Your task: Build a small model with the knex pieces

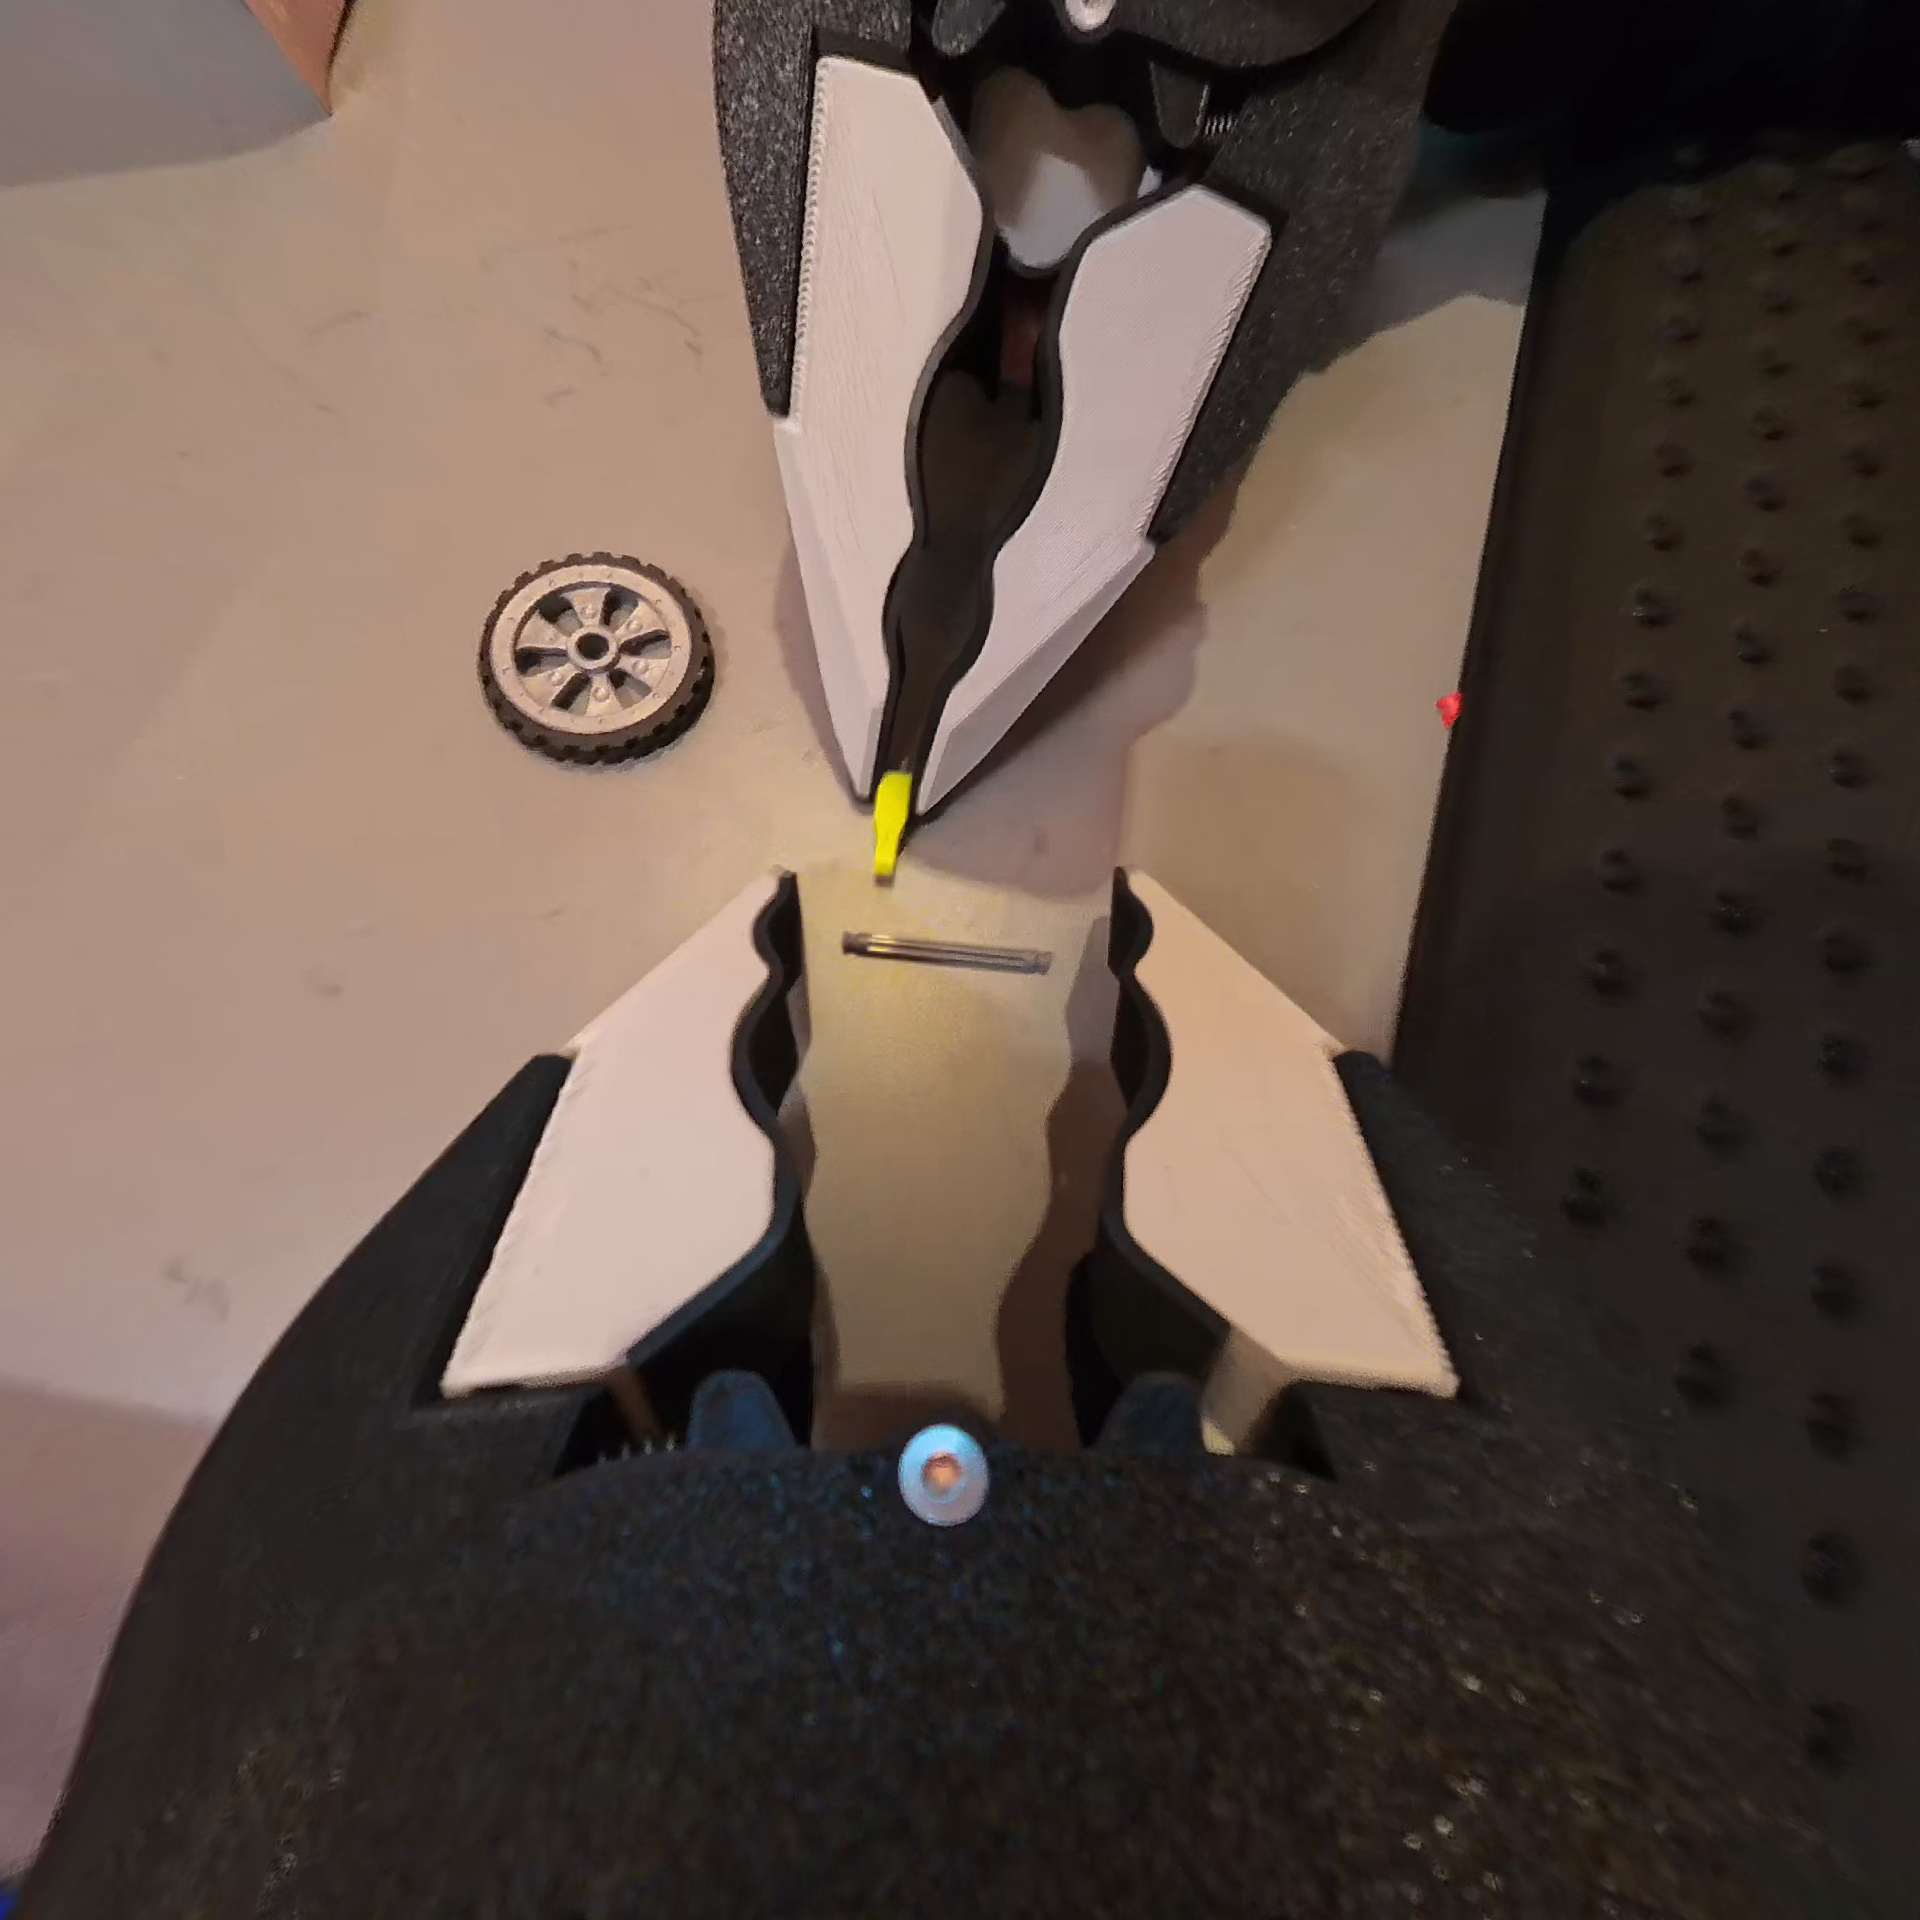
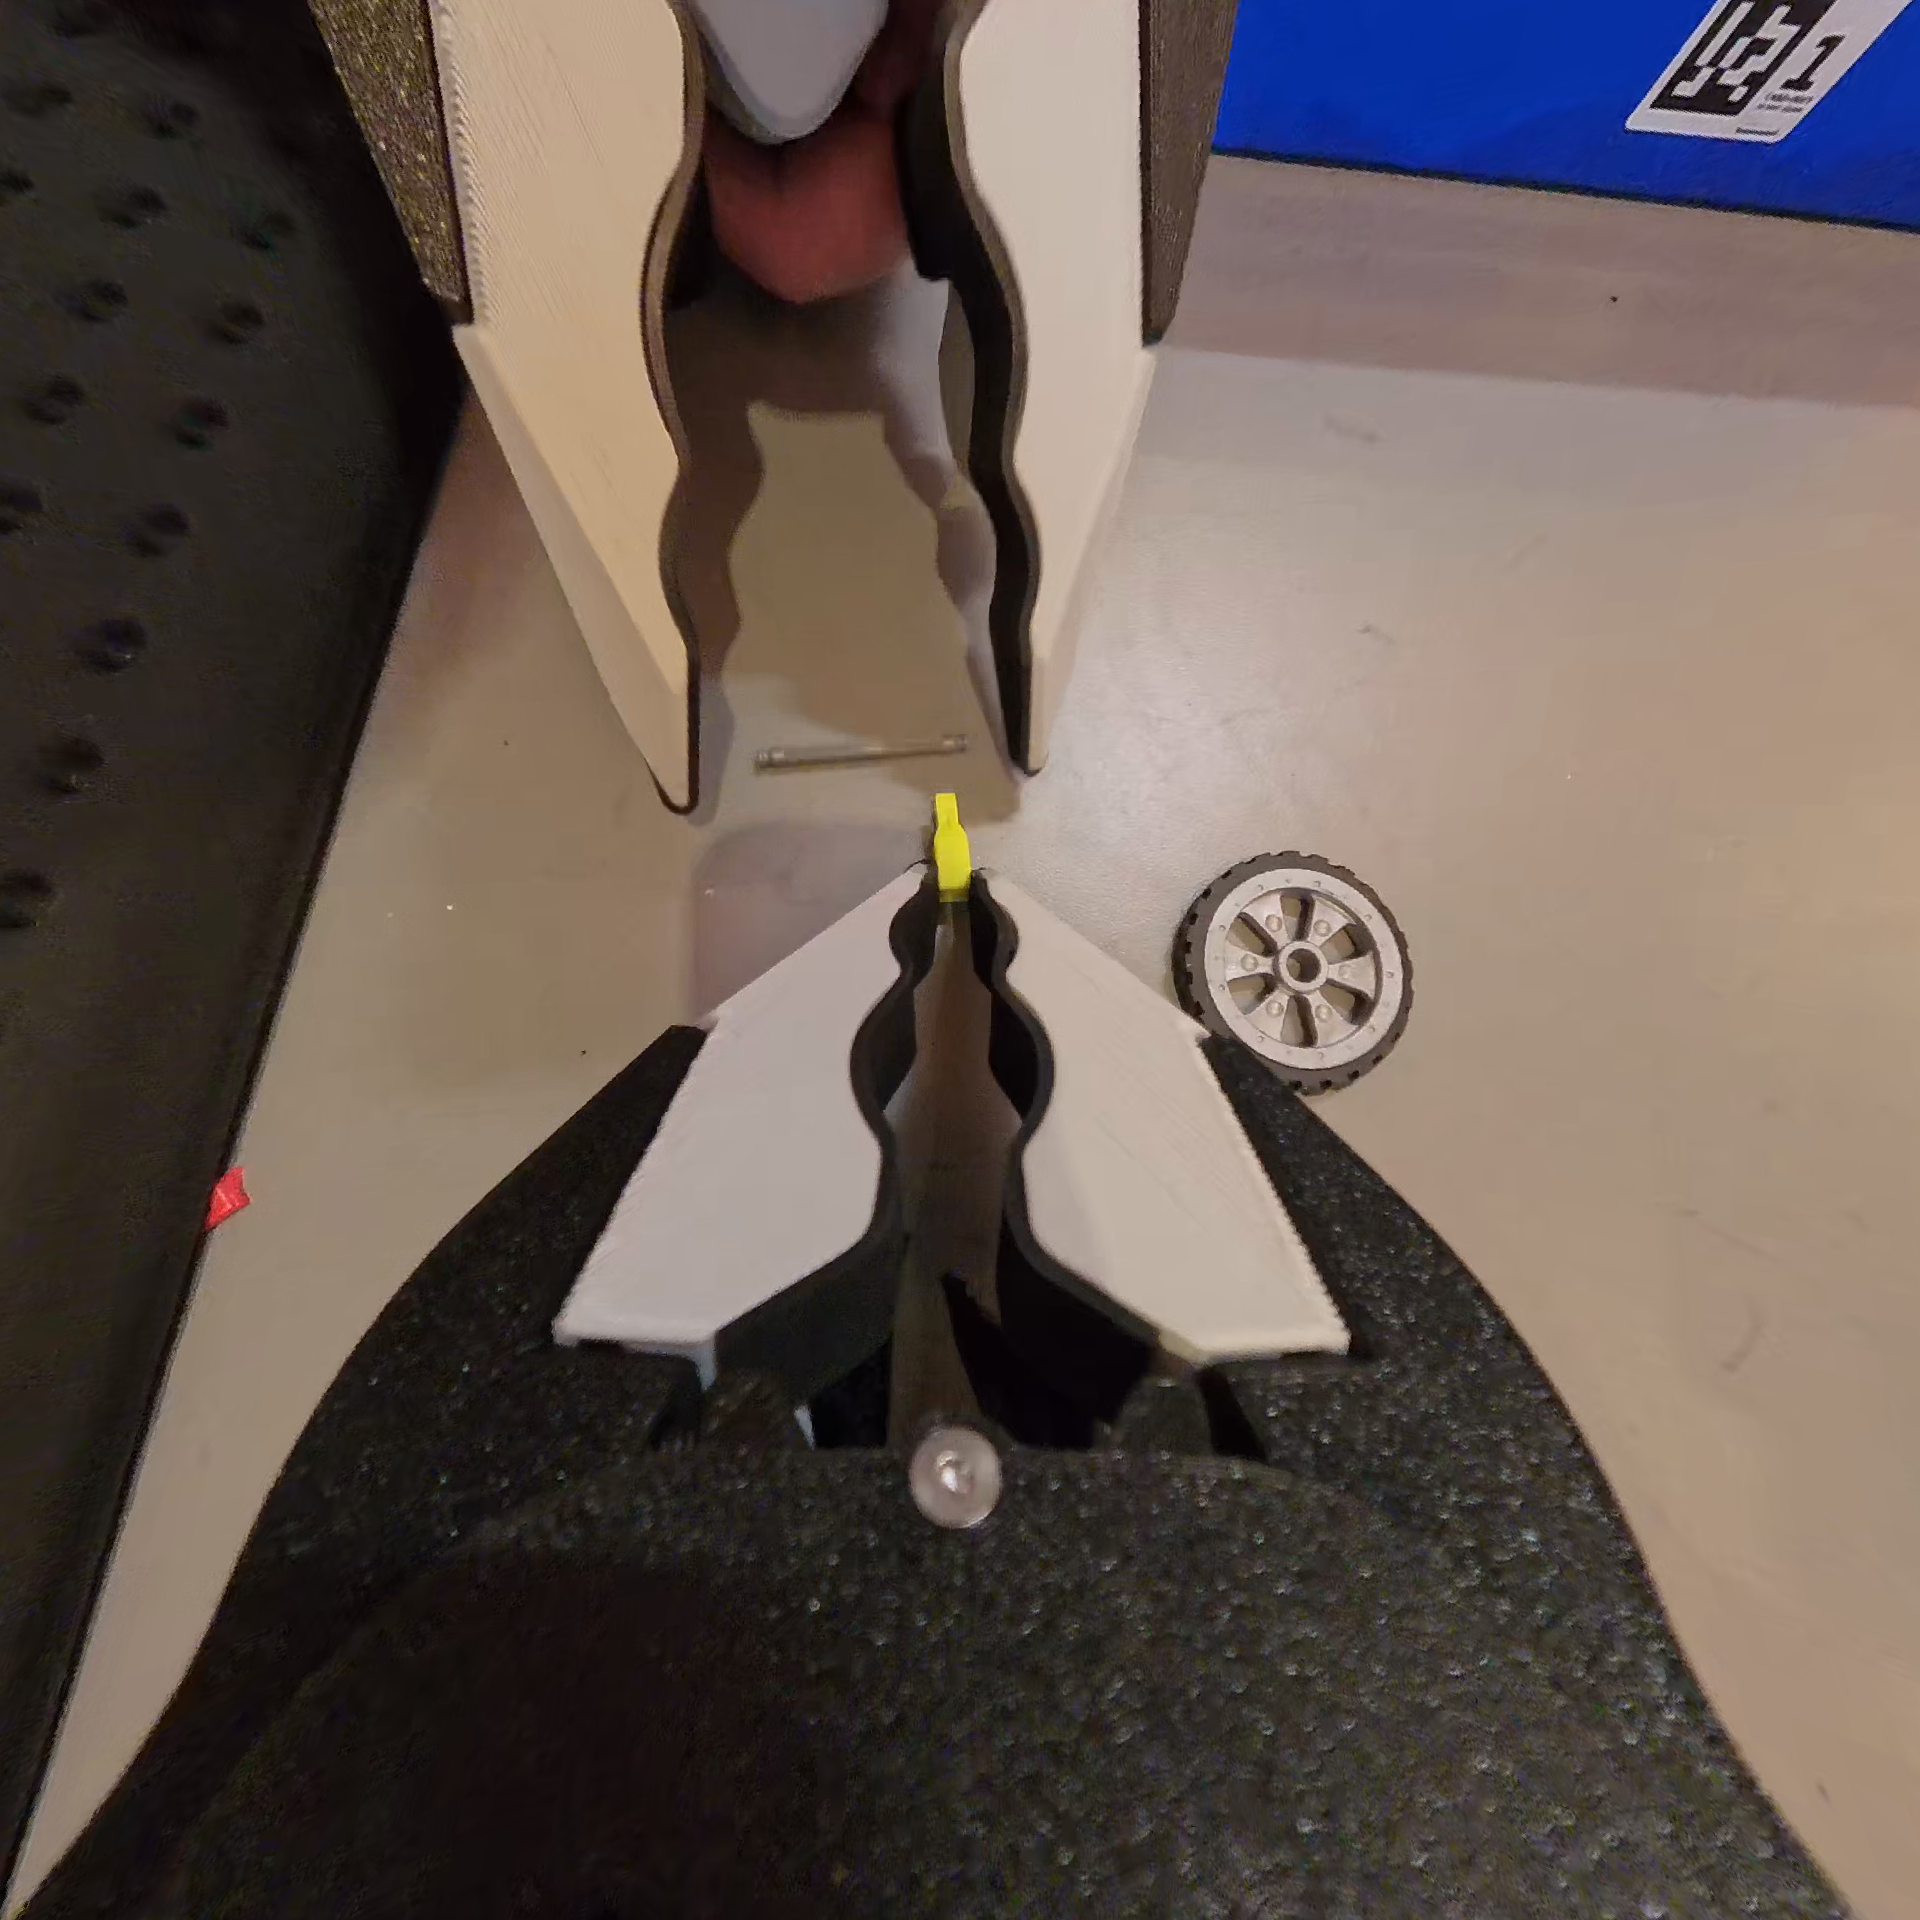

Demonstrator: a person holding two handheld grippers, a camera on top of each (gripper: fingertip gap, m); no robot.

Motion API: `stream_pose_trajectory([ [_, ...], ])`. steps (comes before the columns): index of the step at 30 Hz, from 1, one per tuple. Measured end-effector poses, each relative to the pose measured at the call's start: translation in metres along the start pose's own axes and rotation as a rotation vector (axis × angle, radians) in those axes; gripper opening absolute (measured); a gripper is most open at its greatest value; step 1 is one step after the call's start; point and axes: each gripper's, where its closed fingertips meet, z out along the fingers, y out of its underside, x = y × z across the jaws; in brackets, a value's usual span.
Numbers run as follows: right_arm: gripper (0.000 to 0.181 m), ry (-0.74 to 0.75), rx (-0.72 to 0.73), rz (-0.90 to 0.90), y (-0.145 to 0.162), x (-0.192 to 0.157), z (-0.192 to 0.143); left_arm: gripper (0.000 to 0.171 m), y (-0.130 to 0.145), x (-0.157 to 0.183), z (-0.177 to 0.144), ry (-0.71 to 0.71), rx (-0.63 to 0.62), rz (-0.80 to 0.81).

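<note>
- Under the left hand-held gripper (image 1: 945,883), in the left wrist view, lies a pale beige surface (image 1: 312,935) with faint scuffs; its fingers stand wide apart and hold nothing.
- Between those fingertips, just ahead, a thin metal pin (image 1: 945,953) lies crosswise on the surface.
- Facing it from the far side, the right hand-held gripper (image 1: 896,795) is pinched on a small yellow piece (image 1: 890,821), which sticks out of its tips toward the pin without touching it.
- Ahead and to the left, a grey toy wheel (image 1: 596,659) with a black tyre lies flat, apart from both.
- Along the right runs a black studded mat (image 1: 1714,831), with a tiny red scrap (image 1: 1449,709) at its edge.
- Seen from the right wrist view, the right hand-held gripper (image 2: 948,883) is clamped on the yellow piece (image 2: 948,847), which points forward.
- Just beyond, the metal pin (image 2: 860,752) lies between the spread tips of the left hand-held gripper (image 2: 847,784).
- Close by on the right lies the toy wheel (image 2: 1294,971); to the left the studded mat (image 2: 156,623) and red scrap (image 2: 227,1195); far right, a blue panel (image 2: 1455,94) bearing a printed marker card (image 2: 1756,62).
</note>
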Motion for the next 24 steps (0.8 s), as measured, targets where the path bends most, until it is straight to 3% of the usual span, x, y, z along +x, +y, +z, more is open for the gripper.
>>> stream_pose_trajectory([
  [9,0.005,-0.004,0.001,-0.003,0.0,-0.001,0.0,0.057,0.021,0.003,-0.012,-0.016,-0.076,0.023],
  [19,0.005,-0.018,0.002,-0.01,-0.001,-0.004,0.0,0.022,0.024,-0.002,-0.013,-0.089,-0.064,0.081],
  [24,0.005,-0.029,0.003,-0.016,-0.002,-0.008,0.0,0.046,0.024,0.007,-0.015,-0.039,-0.045,0.051],
])
